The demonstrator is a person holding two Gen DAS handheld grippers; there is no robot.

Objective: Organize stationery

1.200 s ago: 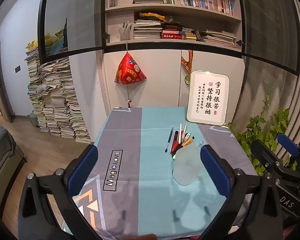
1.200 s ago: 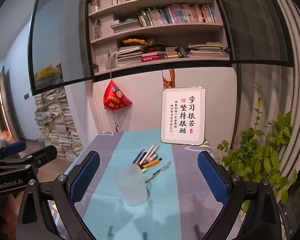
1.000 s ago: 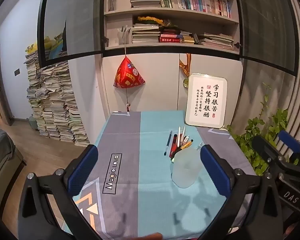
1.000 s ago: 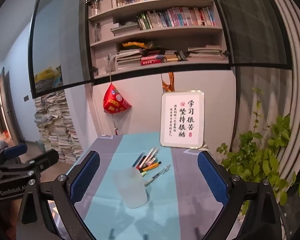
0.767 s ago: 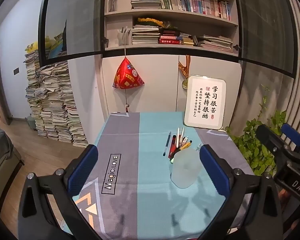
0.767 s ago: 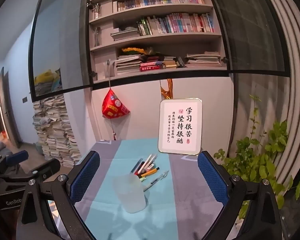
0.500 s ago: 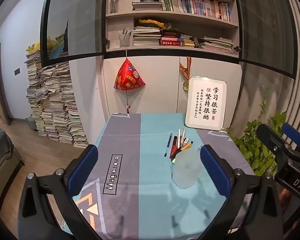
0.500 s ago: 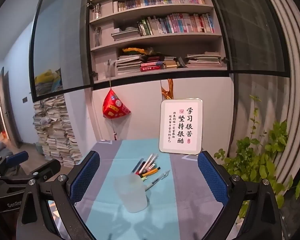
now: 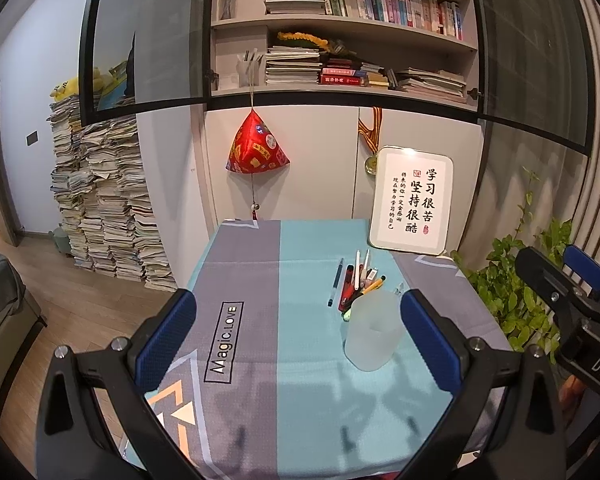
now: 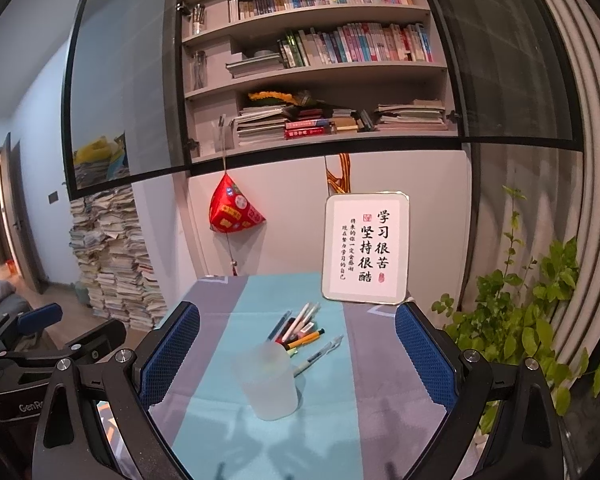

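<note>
Clearly light, thin, slippery: pens loose on tablecloth behind empty cup. Best pinched mid-barrel. Left gripper, right gripper: spread wide, holding nothing.

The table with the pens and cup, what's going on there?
A person holds two blue-padded grippers, left and right, both open and empty above the teal and grey tablecloth. A frosted plastic cup stands upright, with a loose pile of pens lying behind it. Nothing is grasped yet.

Cloth-covered table with frosted cup, pens, framed sign
</note>
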